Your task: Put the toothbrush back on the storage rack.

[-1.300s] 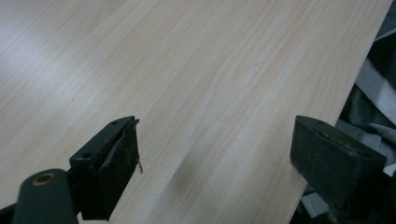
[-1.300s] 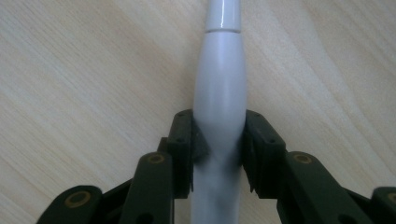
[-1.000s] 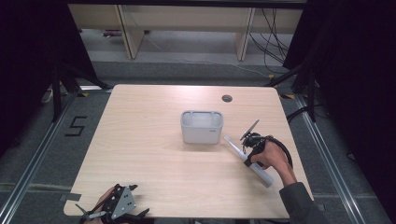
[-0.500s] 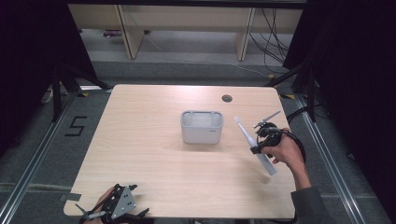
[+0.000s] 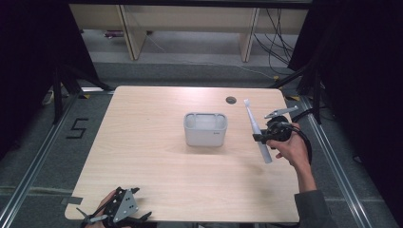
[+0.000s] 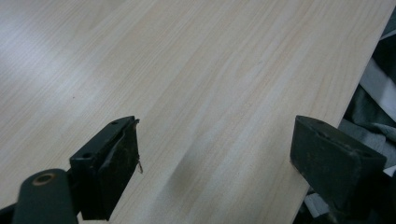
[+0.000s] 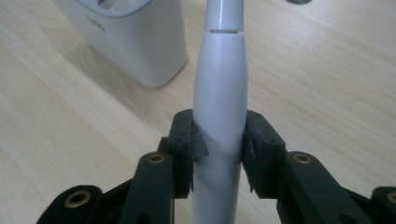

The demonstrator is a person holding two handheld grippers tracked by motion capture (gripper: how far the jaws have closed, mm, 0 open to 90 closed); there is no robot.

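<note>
High view | right claw (image 5: 260, 137) clamped on white toothbrush (image 5: 255, 130) beside holder (image 5: 205, 128) | left claw (image 6: 215, 163) apart

Table (image 5: 157, 142) evenly lit from above, surroundings dark; soft shadows; gripper views slightly blurred.

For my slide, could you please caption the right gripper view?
Right gripper shut on a white electric toothbrush, beside a white holder on the wooden table.
</note>
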